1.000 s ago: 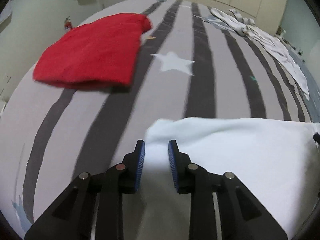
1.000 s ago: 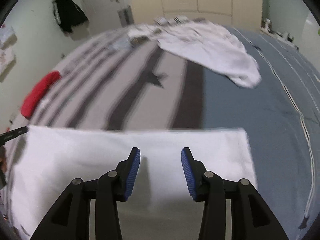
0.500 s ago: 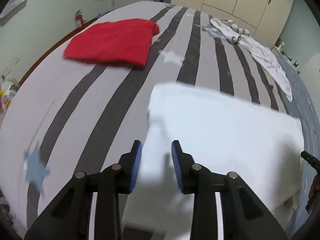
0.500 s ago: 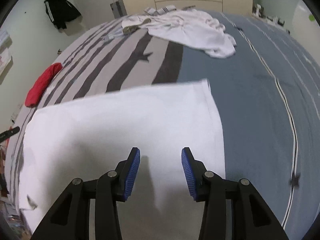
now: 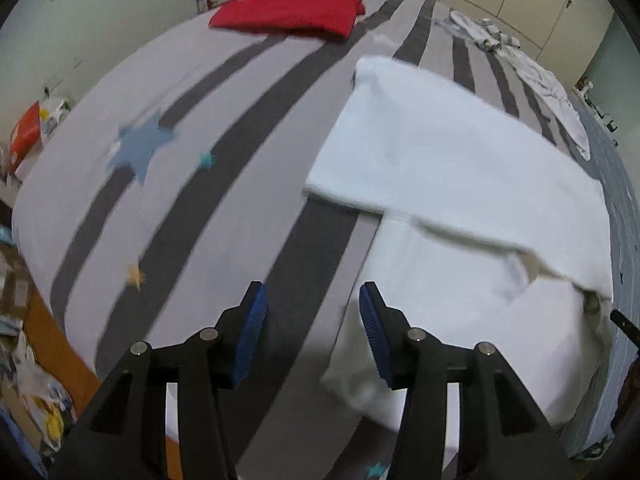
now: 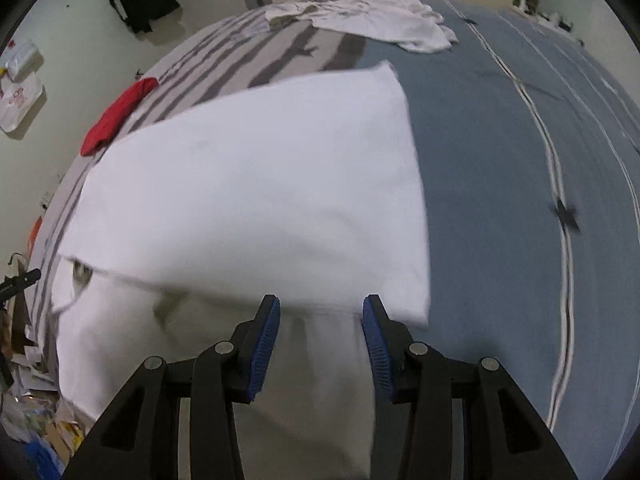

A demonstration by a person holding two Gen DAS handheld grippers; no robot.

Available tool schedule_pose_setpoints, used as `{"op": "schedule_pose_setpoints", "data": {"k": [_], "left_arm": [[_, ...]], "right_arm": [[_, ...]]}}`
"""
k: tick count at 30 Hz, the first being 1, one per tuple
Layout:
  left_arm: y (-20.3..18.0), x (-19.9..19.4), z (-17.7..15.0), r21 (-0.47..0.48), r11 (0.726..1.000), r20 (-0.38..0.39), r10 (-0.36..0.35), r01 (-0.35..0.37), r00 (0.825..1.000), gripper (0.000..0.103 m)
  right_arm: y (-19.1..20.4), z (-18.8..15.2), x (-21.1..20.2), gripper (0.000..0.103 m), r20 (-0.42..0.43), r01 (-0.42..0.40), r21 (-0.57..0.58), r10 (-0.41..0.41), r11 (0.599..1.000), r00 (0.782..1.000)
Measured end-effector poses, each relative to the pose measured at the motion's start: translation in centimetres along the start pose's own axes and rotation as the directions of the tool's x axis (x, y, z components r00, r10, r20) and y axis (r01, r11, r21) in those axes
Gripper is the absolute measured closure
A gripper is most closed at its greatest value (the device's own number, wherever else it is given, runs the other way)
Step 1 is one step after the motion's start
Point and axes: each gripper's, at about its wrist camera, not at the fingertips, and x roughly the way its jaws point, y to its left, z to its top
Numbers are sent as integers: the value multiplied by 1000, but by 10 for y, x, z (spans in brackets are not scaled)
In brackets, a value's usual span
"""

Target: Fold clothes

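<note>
Since a second ago both grippers have pulled back toward the near bed edge; white garment [image 5: 460, 160] now folded over itself, top layer lying on the lower one. It sits across the striped sheet [image 5: 200, 120] and blue sheet [image 6: 500, 160]. Left gripper [image 5: 311, 316] jaws opening, nothing between them, just beside the cloth edge. Right gripper [image 6: 321, 328] jaws partly spread over the garment, not pinching.

Both my wrist cameras look steeply down along their grippers, close above the bed [image 5: 192, 128]; the left faces its striped side, the right its blue side, sharing the white garment [image 5: 460, 168] [image 6: 256, 184]
</note>
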Motion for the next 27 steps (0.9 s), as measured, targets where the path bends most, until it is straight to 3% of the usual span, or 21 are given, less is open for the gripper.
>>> {"op": "schedule_pose_setpoints", "data": {"k": [3,7,10,14,17,22,27], "left_arm": [[-1,5,-14,21,1000,-12,19,-18,1000,58],[1,6,-4,11,1000,5,2,-2,1000,58],[5,12,20,-12,1000,27,-26,26,999,57],[11,31,57,-53,997,46,-54,56,998,55],[12,44,75,-82,993,48,-85,89,995,53],[13,70,83,-104,989,-16,-107,105,994,50],[5,68,79,-52,989,-3,-136,136,991,51]], "right_arm": [[-6,-22,-4,63,-13,20,22,-19,1000,1000],[-7,-36,-10,63,-3,44,51,-44,998,999],[-11,-23,-13,63,35,57,86,-60,995,998],[-24,5,-12,53,87,72,156,-86,985,992],[-38,26,0,52,83,80,201,-98,976,992],[-49,33,29,52,9,69,254,-74,965,997],[-44,29,37,52,-7,67,262,-67,963,998]]}}
